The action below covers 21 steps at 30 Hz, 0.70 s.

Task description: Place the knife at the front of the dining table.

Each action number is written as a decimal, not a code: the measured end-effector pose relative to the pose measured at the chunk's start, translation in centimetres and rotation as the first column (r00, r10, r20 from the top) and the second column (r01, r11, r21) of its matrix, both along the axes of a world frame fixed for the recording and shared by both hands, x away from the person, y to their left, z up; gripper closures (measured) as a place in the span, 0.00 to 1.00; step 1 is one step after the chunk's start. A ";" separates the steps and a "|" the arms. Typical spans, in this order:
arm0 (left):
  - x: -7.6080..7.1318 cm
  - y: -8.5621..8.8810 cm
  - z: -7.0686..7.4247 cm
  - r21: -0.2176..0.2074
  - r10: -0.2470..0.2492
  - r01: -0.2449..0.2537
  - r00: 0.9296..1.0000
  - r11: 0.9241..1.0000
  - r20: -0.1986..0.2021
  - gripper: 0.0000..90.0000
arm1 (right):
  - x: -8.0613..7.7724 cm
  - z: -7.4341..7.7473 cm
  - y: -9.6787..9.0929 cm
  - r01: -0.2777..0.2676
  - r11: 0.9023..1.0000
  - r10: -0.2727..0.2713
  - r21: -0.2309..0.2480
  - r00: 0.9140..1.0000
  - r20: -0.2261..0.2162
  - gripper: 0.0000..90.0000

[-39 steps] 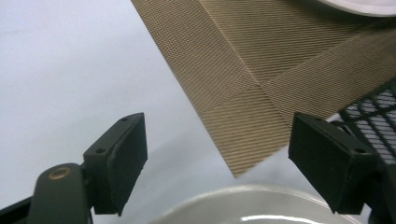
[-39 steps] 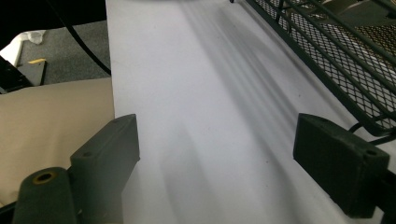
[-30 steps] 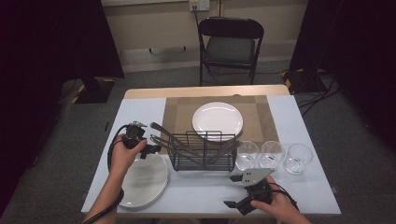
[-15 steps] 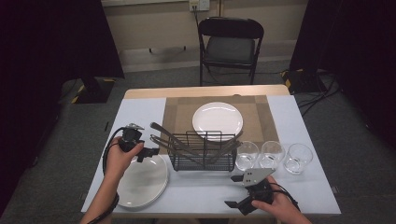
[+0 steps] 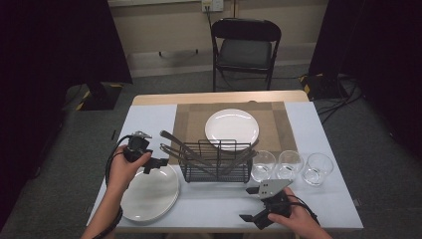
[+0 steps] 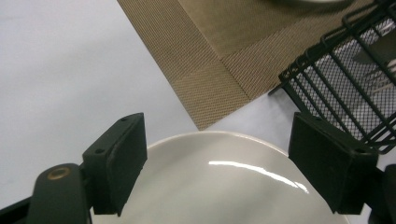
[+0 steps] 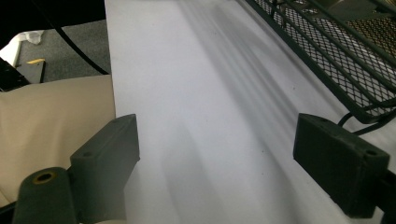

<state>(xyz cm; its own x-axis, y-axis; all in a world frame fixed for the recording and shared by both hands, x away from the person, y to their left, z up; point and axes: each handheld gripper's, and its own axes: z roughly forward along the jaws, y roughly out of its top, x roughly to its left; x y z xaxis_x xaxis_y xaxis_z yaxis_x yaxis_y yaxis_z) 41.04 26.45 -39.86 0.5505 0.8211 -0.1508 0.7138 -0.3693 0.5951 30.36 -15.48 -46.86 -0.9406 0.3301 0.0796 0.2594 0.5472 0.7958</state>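
Evidently the near plate (image 5: pixel 149 193), lying at the table's front-left corner just beside the wire rack (image 5: pixel 216 162), is the object in hand: the left gripper (image 6: pixel 217 163) hangs over its far rim, jaws spread wide, nothing held. The approach step appears in progress; next, lower and close on the rim. The right gripper (image 5: pixel 260 212) rests spread over bare table (image 7: pixel 196 116).

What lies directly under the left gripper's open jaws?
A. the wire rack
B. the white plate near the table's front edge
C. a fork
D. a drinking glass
B: in the left gripper view the left gripper hangs open above the white plate.
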 end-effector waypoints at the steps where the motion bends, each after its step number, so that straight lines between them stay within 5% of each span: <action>1: 0.0 0.0 0.2 -0.003 0.002 -0.002 1.000 1.000 -0.002 0.21 | 0.0 0.0 0.0 0.000 1.000 0.000 0.001 1.000 -0.001 0.15; 12: -0.5 -0.1 1.7 -0.004 -0.008 0.008 1.000 1.000 0.001 0.21 | -0.3 0.2 0.1 -0.009 1.000 0.009 -0.006 1.000 0.007 0.15; 15: -0.6 -0.1 1.8 -0.013 0.001 -0.001 0.999 1.000 -0.042 0.21 | -0.4 0.4 0.0 -0.011 1.000 0.011 -0.004 1.000 0.013 0.15; 21: -0.9 0.0 2.7 -0.010 -0.007 0.006 0.999 1.000 -0.036 0.22 | -0.4 0.4 -0.1 -0.006 1.000 0.006 -0.004 1.000 0.013 0.15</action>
<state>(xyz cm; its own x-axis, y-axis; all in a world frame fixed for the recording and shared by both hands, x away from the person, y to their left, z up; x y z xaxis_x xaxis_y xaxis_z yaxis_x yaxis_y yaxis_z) 40.15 26.45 -37.15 0.5498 0.8159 -0.1790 0.7326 -0.3682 0.5724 29.92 -15.59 -46.44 -0.9435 0.3249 0.0657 0.2455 0.5518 0.7970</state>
